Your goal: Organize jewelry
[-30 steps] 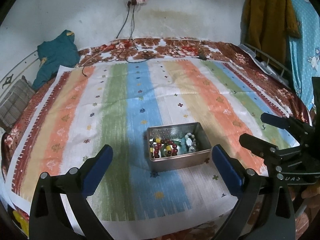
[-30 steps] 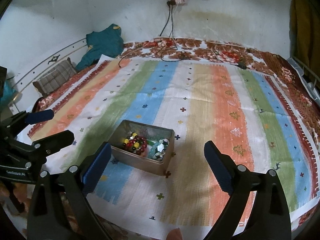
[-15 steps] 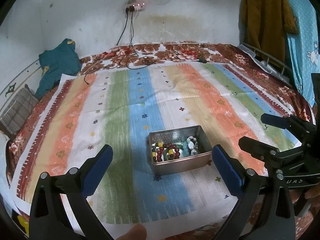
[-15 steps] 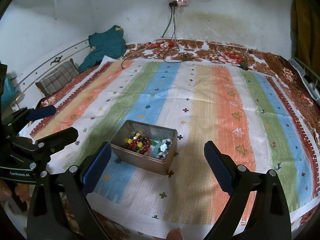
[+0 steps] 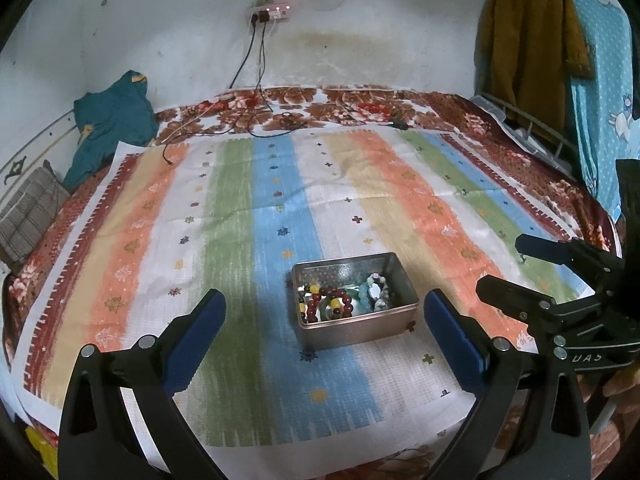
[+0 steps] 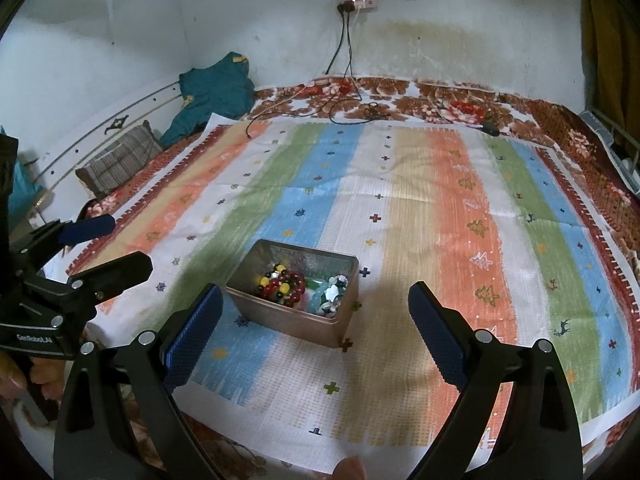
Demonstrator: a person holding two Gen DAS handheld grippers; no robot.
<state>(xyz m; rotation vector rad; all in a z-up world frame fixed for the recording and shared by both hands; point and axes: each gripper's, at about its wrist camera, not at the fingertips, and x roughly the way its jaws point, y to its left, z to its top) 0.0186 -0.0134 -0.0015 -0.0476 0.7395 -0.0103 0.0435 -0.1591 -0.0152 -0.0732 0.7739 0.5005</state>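
Metal, silver-toned: we record one open rectangular tin [image 5: 356, 330] on the blue stripe of a striped cloth [image 5: 248, 248], near the cloth's near edge. Inside it we find a dark red and yellow bead bracelet [image 5: 324, 304] at the left and pale blue-green beaded pieces [image 5: 374, 292] at the right. Our left gripper [image 5: 324, 332] is held above the cloth on the near side of the tin, jaws spread wide and holding nothing. Our right gripper [image 6: 314, 328] is likewise wide open and empty, the tin just beyond its left finger. Far off we note a teal garment [image 5: 114, 120] and a wall power strip [image 5: 272, 12].
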